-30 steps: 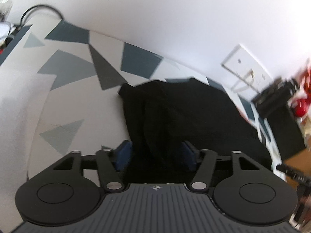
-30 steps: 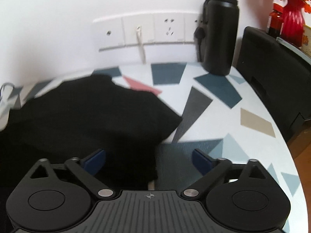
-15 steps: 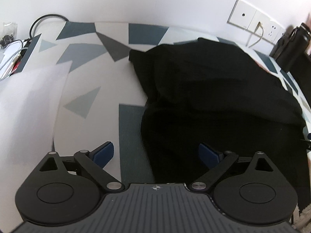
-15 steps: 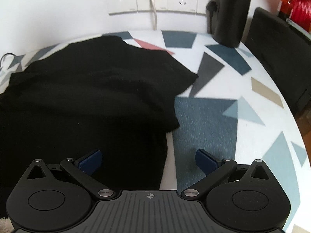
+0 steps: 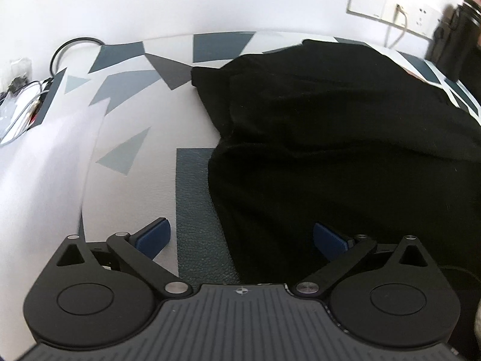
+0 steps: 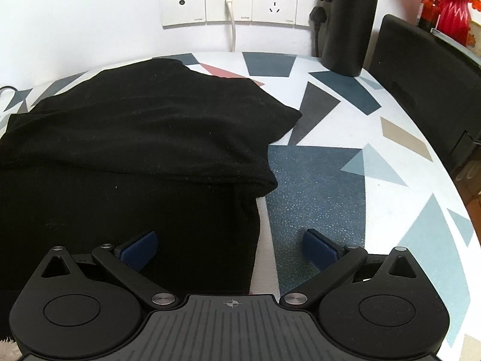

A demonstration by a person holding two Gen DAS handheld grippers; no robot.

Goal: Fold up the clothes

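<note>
With both sets of tongs spread wide and gripping nothing, left tongs [image 5: 239, 237] straddle the near left edge of the black garment [image 5: 345, 138], one blue pad [image 5: 153, 237] over bare tabletop [image 5: 150, 111], the other over fabric. Right tongs [image 6: 230, 249] straddle the garment's near right edge, left pad over cloth, right pad over the dark blue patch of the tabletop's geometric pattern. Garment [image 6: 135, 150] lies flat mid-tabletop, upper part folded over the lower, fold edge running across. Further back: black flask [image 6: 350, 21] upright by the wall, dark chair back [image 6: 421, 84] to the right, white outlet strip [image 6: 234, 3] with white cable [image 6: 232, 27] plugged in. Far left in the left wrist view: black cable loop [image 5: 75, 43].
</note>
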